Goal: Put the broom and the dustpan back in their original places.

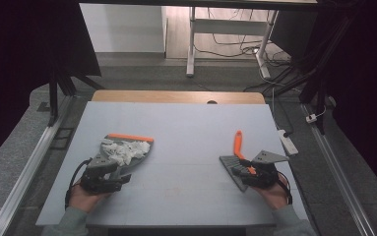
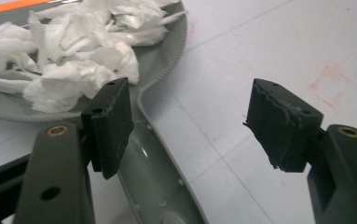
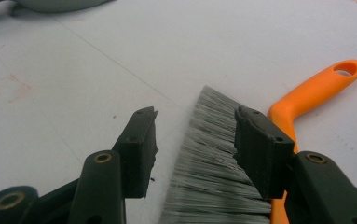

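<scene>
With both the left gripper (image 2: 188, 128) and right gripper (image 3: 195, 154) open, the loaded dustpan (image 1: 139, 155) on the tabletop (image 1: 191, 128) risked tipping paper scraps (image 1: 124, 149) out — brush (image 1: 238, 160) lay ungripped beneath the right jaws.

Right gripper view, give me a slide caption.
Open right gripper poised over the grey bristles of an orange-handled brush lying on the table.

Both grippers, left (image 1: 111, 173) and right (image 1: 245, 169), rest low with fingers (image 2: 111, 123) spread apart.
</scene>
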The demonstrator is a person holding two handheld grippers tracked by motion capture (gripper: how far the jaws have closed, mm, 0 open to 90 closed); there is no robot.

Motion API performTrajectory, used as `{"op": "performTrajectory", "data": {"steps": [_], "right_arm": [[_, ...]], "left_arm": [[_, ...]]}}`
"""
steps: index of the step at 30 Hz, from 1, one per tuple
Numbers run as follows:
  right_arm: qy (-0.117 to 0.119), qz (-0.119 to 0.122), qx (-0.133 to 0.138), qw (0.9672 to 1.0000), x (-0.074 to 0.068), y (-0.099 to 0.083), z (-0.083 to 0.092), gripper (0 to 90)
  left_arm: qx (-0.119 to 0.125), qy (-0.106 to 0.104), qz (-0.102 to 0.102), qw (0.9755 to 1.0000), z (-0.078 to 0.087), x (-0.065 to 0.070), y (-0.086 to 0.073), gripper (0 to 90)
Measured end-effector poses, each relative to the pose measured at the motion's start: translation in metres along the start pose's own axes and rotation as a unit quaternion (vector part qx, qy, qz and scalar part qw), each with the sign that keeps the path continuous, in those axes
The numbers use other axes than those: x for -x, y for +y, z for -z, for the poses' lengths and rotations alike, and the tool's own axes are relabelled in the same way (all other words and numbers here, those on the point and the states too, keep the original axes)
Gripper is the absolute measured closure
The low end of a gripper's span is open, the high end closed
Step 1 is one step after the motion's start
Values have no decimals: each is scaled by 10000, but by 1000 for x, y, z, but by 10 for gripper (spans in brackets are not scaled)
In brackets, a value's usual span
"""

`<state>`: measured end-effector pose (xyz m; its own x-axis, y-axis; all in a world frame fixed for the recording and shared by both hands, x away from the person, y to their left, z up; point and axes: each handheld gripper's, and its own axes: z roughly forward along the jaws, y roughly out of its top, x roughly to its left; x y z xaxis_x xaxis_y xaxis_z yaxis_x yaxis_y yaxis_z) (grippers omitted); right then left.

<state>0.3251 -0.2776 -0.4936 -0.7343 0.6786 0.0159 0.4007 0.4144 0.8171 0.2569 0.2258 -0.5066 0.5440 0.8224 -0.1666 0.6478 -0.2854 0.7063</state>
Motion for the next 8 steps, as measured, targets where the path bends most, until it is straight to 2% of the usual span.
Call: {"op": "performTrajectory", "data": {"steps": [8], "right_arm": [[52, 56, 37, 10000, 0, 0, 1, 480]], "left_arm": [[28, -8, -16, 10000, 3, 3, -2, 321]]}}
